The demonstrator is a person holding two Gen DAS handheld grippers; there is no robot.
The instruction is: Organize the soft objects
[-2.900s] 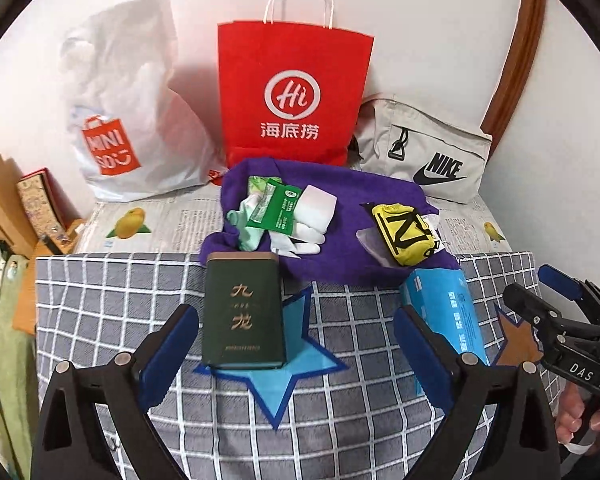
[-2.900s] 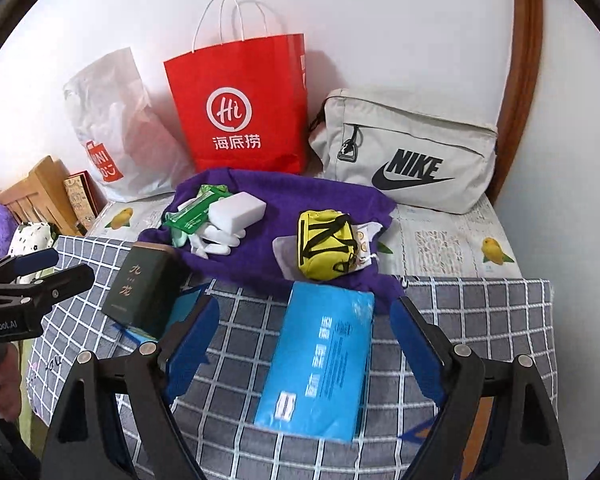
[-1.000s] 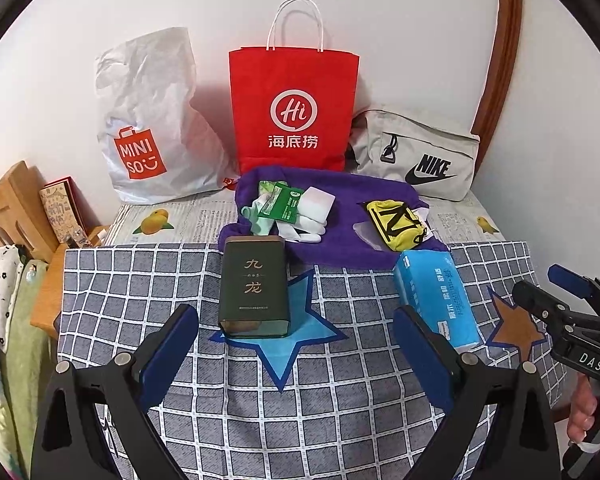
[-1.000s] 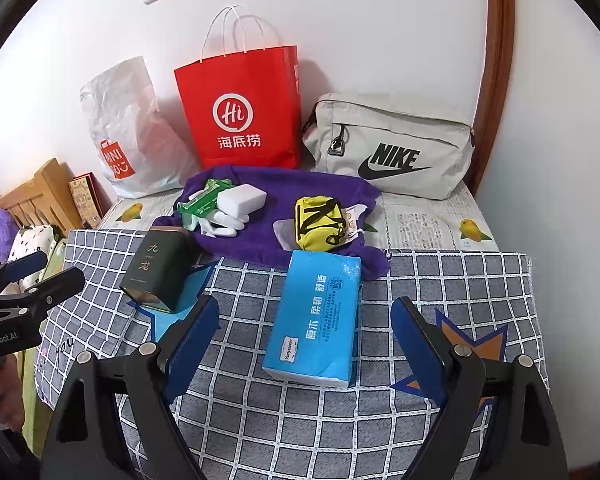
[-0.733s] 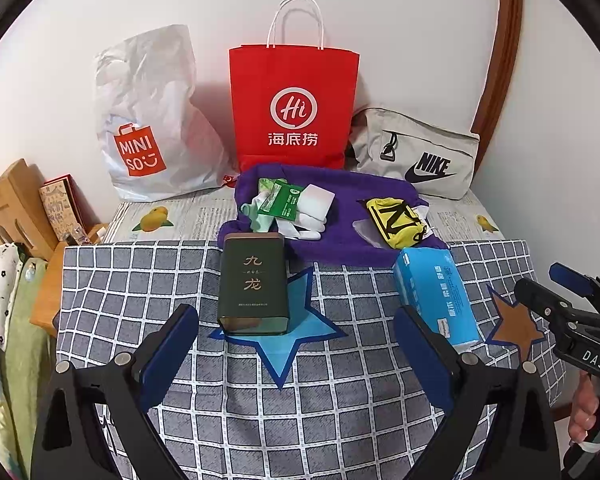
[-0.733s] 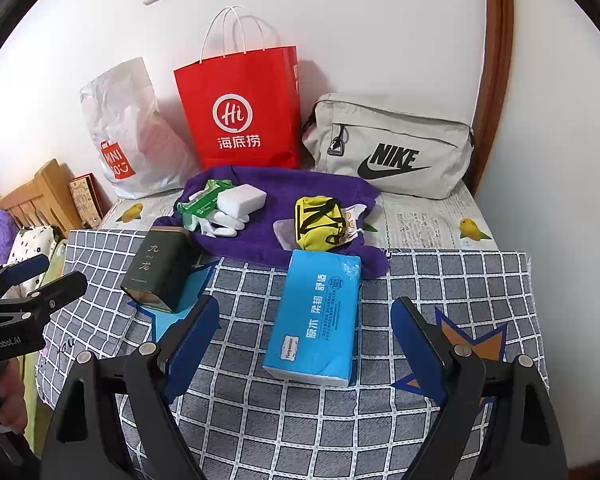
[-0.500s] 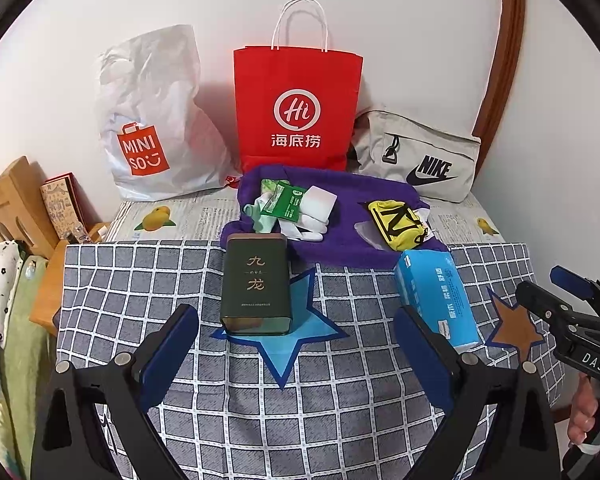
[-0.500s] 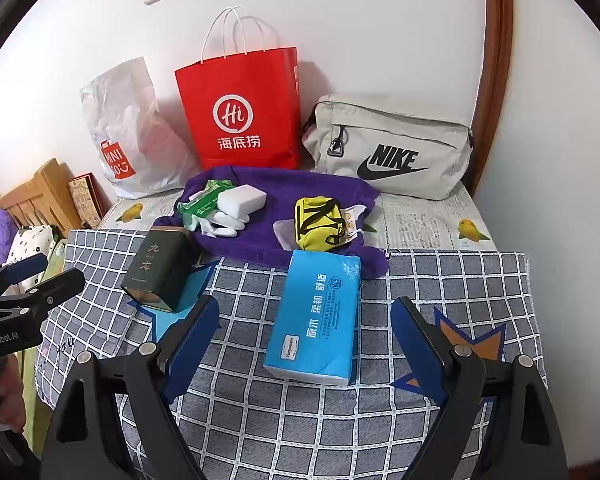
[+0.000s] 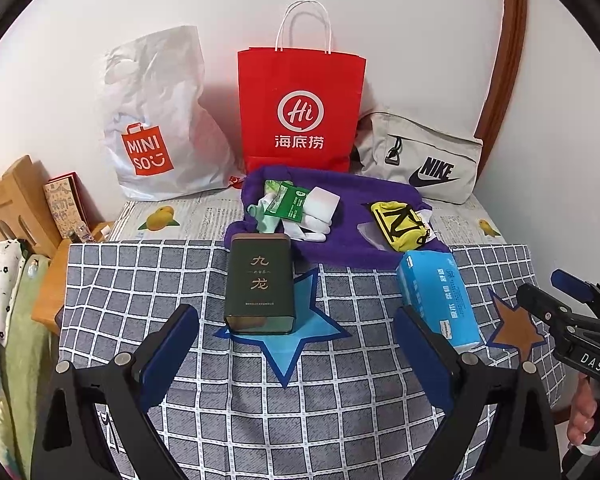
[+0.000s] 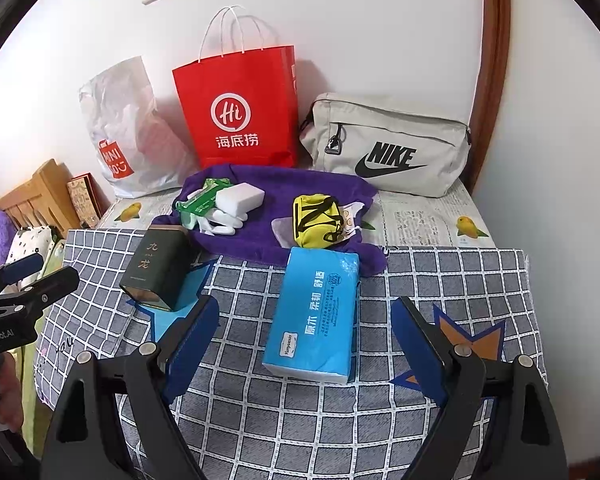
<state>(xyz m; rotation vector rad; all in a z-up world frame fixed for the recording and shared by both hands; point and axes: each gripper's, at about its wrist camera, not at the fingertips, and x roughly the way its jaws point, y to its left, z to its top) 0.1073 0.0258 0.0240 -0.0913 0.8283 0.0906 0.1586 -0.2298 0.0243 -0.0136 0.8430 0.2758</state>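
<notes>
A blue tissue pack lies on the checked cloth, just beyond my right gripper, which stands open and empty. A dark green tin lies ahead of my left gripper, also open with nothing between its fingers. Behind them a purple towel carries a yellow pouch, a white sponge, a green packet and white gloves. The tissue pack shows right of the tin in the left wrist view.
Against the wall stand a white MINISO bag, a red paper bag and a grey Nike pouch. Wooden furniture and bedding sit off the left edge. A hand holds each gripper at the view edges.
Since nearly three seconds ago both grippers have pulled back from the objects, so more of the cloth shows. Over the last second nothing visibly moved.
</notes>
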